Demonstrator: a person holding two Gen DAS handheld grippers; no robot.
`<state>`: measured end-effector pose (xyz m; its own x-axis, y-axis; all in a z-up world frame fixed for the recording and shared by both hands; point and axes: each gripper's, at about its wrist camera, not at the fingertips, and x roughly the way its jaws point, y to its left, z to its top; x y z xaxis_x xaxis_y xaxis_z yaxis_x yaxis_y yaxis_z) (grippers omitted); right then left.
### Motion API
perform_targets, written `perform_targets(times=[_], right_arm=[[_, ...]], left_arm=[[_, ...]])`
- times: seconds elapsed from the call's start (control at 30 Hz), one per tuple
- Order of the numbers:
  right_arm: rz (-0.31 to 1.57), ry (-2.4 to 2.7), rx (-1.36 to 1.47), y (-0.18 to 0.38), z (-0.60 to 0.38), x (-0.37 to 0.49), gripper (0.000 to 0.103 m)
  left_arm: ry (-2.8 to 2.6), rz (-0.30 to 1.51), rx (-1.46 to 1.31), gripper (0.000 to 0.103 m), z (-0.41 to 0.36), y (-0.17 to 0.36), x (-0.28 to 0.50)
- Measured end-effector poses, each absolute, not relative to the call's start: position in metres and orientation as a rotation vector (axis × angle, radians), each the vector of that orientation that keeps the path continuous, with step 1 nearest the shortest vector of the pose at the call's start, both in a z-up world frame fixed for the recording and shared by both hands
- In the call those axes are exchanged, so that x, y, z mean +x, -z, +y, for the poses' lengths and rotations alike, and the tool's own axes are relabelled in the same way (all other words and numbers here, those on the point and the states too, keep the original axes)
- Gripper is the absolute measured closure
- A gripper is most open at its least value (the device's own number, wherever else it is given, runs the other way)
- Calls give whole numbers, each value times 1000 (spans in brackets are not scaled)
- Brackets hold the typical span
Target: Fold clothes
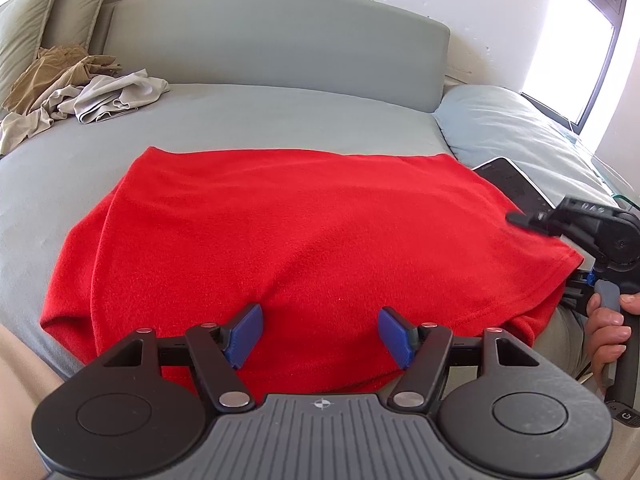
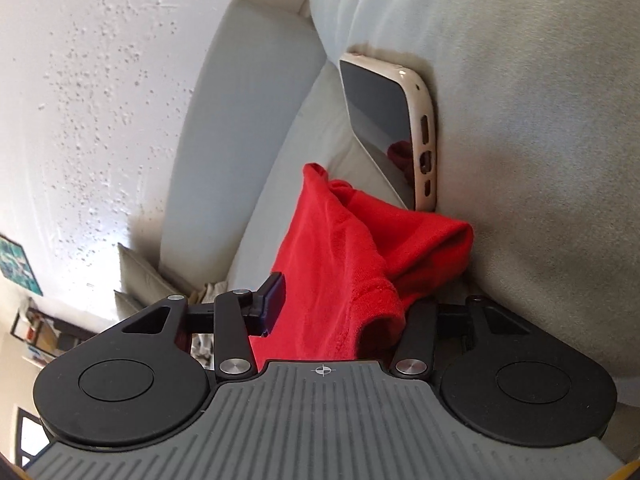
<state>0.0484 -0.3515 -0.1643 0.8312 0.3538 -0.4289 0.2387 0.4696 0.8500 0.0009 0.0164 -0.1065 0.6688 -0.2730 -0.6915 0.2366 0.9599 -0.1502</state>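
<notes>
Blue pads of the left gripper (image 1: pixel 321 334) stand apart just above the near hem of the red garment (image 1: pixel 280 240), nothing between them. Beyond those fingers the cloth lies flat on the sofa seat (image 1: pixel 248 120), its long axis running across them, left to right. At its right end the right gripper (image 2: pixel 336 300) has that corner bunched between its fingers; one pad shows beside the cloth and the other is hidden beneath it, so I cannot tell if they pinch. Just past lies a phone (image 2: pixel 384 120). I judge the right hand nearer to fold that end leftward.
</notes>
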Motion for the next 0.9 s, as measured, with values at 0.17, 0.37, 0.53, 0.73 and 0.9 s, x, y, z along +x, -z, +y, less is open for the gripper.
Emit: perform_targets(times=[0.17,0.37,0.53,0.73,0.9], right_arm=[[676,27,1008,152,-354,38,91],[713,166,614,90,-295,56,93],[629,130,343,47,-220,57,93],[523,-123,-28,37,-79,48,93],[587,-366,-321,82,6,19,93]], left_arm=[[283,838,-64,40,20,99,7],[205,849,-136,39,59,62,0],[38,765,-317,39,135,28,-7],[-156,648,-505,39,204,3,-22],[-163,662,-546,39,214,6,-21]])
